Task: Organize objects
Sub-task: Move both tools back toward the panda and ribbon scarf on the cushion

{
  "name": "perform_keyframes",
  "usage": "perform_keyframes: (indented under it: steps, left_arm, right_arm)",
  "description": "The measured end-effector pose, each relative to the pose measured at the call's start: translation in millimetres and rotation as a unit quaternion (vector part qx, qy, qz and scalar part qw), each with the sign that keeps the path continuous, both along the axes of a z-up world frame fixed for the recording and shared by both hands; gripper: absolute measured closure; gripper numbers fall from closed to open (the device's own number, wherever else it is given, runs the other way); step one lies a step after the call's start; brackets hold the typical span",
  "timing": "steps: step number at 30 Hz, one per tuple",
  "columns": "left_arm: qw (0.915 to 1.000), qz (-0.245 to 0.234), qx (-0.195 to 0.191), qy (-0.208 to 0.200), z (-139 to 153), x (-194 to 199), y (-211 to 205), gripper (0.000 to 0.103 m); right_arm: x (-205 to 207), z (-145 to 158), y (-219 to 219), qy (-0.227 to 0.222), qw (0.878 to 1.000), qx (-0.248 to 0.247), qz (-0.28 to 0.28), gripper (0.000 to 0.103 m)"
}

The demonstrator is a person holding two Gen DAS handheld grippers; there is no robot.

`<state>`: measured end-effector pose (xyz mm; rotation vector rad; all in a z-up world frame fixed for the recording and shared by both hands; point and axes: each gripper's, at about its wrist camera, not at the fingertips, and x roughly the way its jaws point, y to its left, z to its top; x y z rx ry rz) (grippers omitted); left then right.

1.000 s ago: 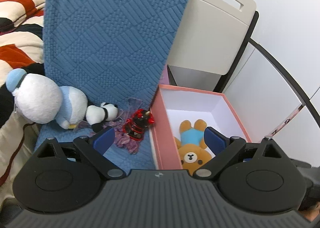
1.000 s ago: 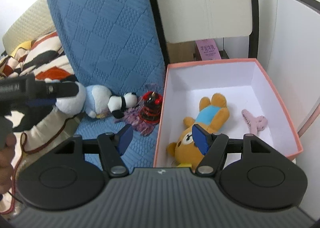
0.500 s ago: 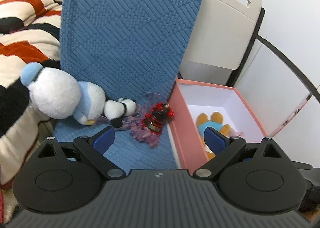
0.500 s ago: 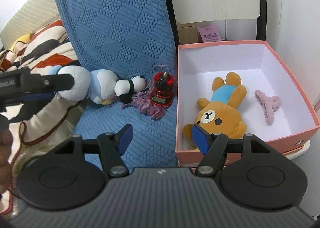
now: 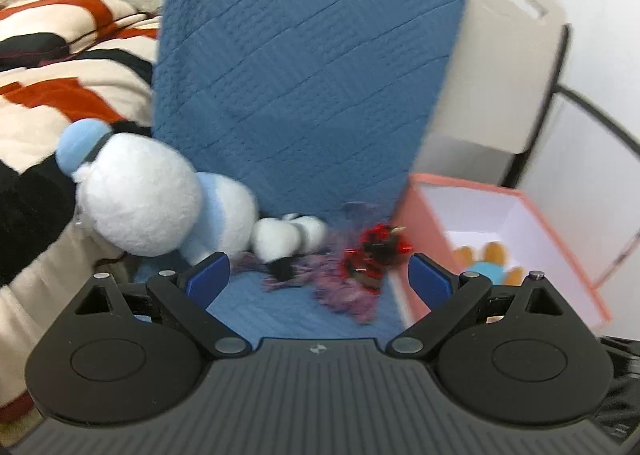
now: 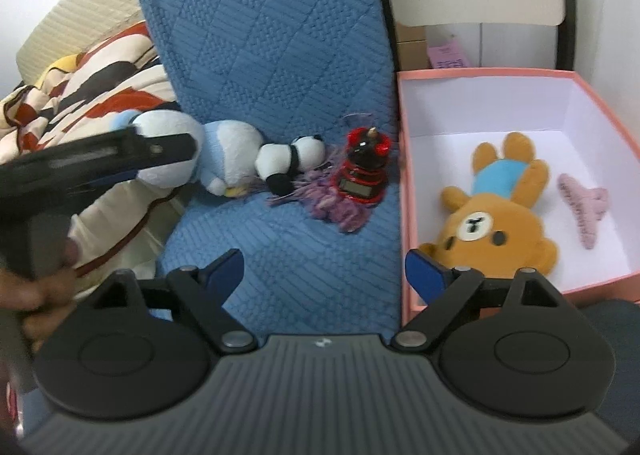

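Note:
A pink box (image 6: 600, 291) stands right of a blue quilted seat (image 6: 280, 263). In it lie a brown bear plush (image 6: 492, 223) and a pink hair claw (image 6: 582, 211). On the seat sit a blue-and-white penguin plush (image 6: 224, 159), a small panda plush (image 6: 286, 163), a red-and-black toy (image 6: 364, 167) and a purple tassel (image 6: 340, 211). My right gripper (image 6: 324, 271) hangs over the seat's front by the box's left wall, its jaws opening with nothing between them. My left gripper (image 5: 318, 275) is open and empty, close in front of the panda (image 5: 288, 237) and red toy (image 5: 374, 255); the penguin (image 5: 160, 199) lies to their left.
A striped blanket (image 6: 88, 83) is heaped left of the seat. Behind the box stands a beige chair back (image 5: 496, 67) with a black frame, against a white wall. A hand (image 6: 28, 287) holding the left gripper's black body (image 6: 80, 163) crosses the right wrist view's left side.
The right gripper's jaws have spread wider and it has shifted left, off the box and over the seat. The left gripper has dropped and moved left toward the panda and red toy.

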<state>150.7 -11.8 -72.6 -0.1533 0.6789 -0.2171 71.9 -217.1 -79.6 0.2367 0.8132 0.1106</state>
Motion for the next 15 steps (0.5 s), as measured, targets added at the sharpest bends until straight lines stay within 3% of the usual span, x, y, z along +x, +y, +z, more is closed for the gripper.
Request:
perform_keyframes:
  steps: [3, 8, 15]
  left_arm:
    - [0.9997, 0.022, -0.009, 0.003, -17.3, 15.9, 12.8, 0.005]
    - [0.9999, 0.014, 0.001, 0.007, -42.3, 42.6, 21.5, 0.005]
    - [0.9981, 0.035, -0.002, 0.05, -74.7, 75.4, 29.8, 0.009]
  right_arm:
    - [2.1, -0.1, 9.3, -0.022, 1.0, -0.005, 0.019, 0.014]
    - [17.5, -12.9, 25.8, -0.031, 0.998, -0.035, 0.035, 0.014]
    - [48.6, -28.0, 48.3, -0.044, 0.995, -0.06, 0.069, 0.015]
